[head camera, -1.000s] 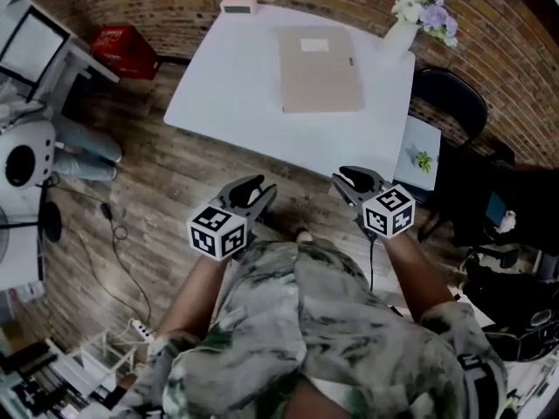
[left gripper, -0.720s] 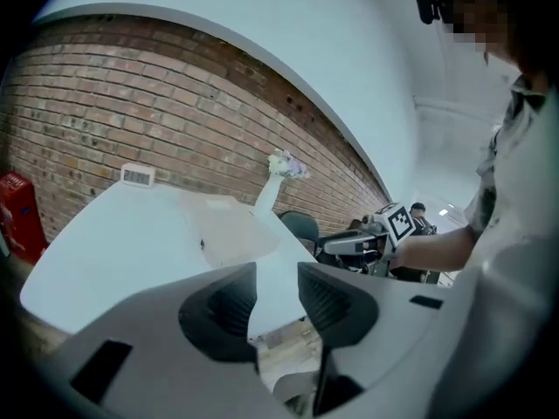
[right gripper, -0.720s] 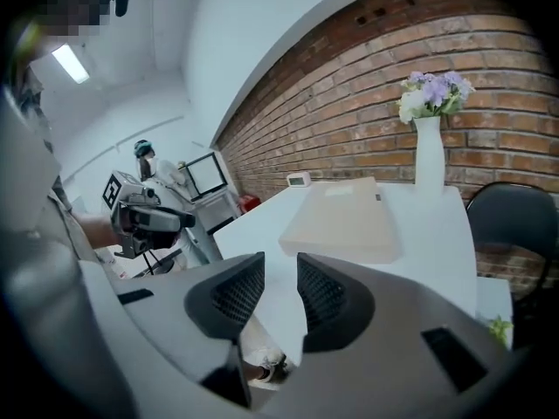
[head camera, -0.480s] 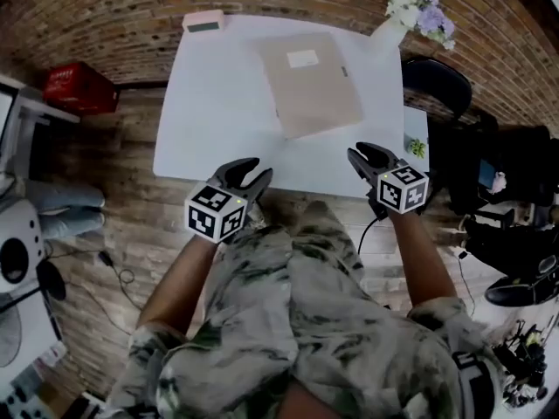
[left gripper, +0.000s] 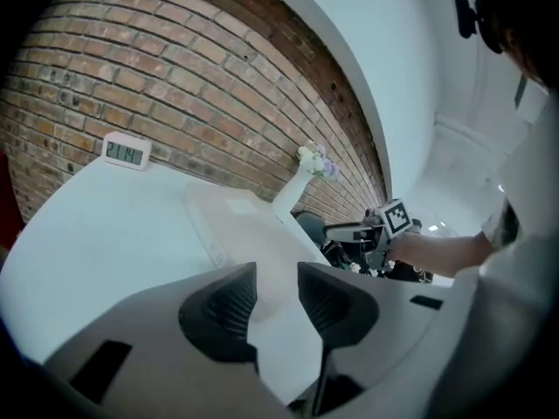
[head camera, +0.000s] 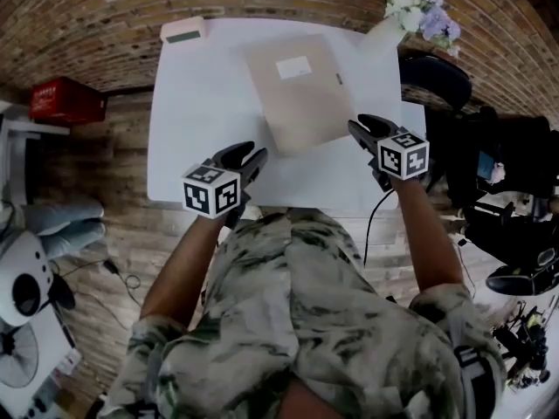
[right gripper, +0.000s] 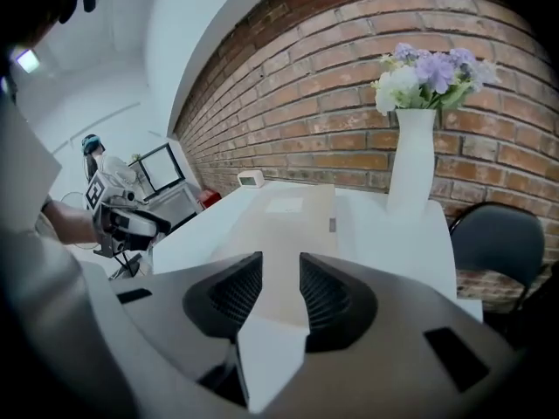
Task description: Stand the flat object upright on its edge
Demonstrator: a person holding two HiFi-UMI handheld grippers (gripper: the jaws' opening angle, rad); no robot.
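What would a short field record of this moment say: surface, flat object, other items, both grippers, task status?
surface: white table
flat object: beige folder, lying flat mid-table, label up
other items: digital clock at far left corner; vase of flowers at far right corner
left gripper: open, empty, over near table edge
right gripper: open, empty, jaws have just been opening, by folder's near right corner
task status: folder not yet lifted

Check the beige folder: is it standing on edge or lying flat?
Lying flat: the beige folder rests with its broad face on the white table, label facing up, no edge raised.
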